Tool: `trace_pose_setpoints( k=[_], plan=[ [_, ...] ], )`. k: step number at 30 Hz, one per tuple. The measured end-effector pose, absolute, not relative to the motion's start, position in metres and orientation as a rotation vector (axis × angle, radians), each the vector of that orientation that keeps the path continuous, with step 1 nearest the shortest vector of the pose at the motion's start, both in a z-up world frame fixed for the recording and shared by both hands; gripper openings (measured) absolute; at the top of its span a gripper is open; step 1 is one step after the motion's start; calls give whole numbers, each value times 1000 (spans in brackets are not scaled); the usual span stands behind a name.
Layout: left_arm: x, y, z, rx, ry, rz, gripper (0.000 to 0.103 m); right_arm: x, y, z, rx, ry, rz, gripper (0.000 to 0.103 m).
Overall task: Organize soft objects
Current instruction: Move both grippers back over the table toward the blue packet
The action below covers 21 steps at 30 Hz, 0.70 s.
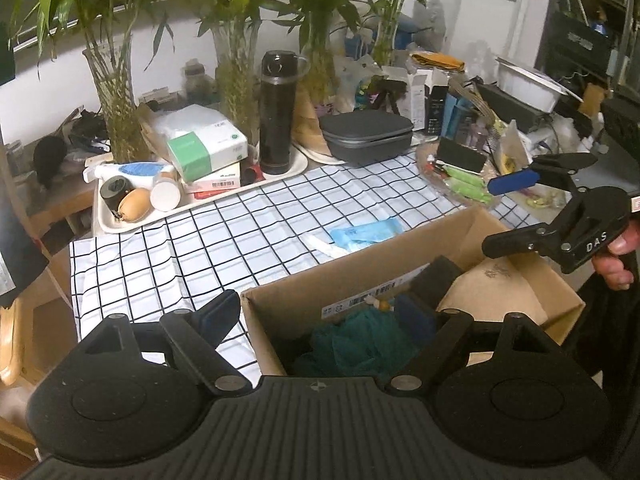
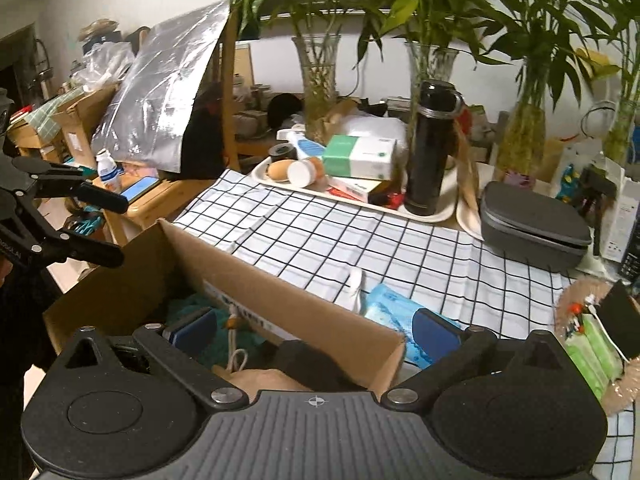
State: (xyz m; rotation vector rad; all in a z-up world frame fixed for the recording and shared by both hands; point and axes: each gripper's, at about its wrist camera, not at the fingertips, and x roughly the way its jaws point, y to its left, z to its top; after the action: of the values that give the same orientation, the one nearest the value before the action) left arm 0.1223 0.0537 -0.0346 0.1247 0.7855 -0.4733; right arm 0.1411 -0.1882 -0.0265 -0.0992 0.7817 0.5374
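A cardboard box (image 1: 276, 312) stands on the checked tablecloth (image 1: 248, 236). Inside lie a teal mesh cloth (image 1: 352, 346), a dark sponge (image 1: 438, 276) and a beige soft item (image 1: 496, 288). A light blue soft packet (image 1: 366, 232) lies on the cloth just behind the box; it also shows in the right wrist view (image 2: 390, 312). My left gripper (image 1: 320, 312) is open and empty, straddling the box's left wall. My right gripper (image 2: 316, 328) is open and empty, straddling the box's far corner (image 2: 280, 300); it also shows in the left wrist view (image 1: 508, 212).
A white tray (image 1: 200, 204) with boxes, a black flask (image 1: 276, 112) and small items stands at the back. A grey case (image 1: 366, 136), glass vases with plants (image 1: 116, 92) and a dish with green packets (image 1: 464, 184) crowd the rear. A wooden chair (image 1: 24, 320) is left.
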Motion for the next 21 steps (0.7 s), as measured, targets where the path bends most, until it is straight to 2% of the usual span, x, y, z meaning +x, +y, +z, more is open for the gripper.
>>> trace_pose_setpoints(
  k=[11, 21],
  plan=[
    [137, 59, -43, 114, 802, -428, 85, 161, -211, -25, 12, 756, 362, 103],
    [157, 66, -45, 78, 782, -425, 85, 182, -239, -42, 84, 814, 192, 103]
  ],
)
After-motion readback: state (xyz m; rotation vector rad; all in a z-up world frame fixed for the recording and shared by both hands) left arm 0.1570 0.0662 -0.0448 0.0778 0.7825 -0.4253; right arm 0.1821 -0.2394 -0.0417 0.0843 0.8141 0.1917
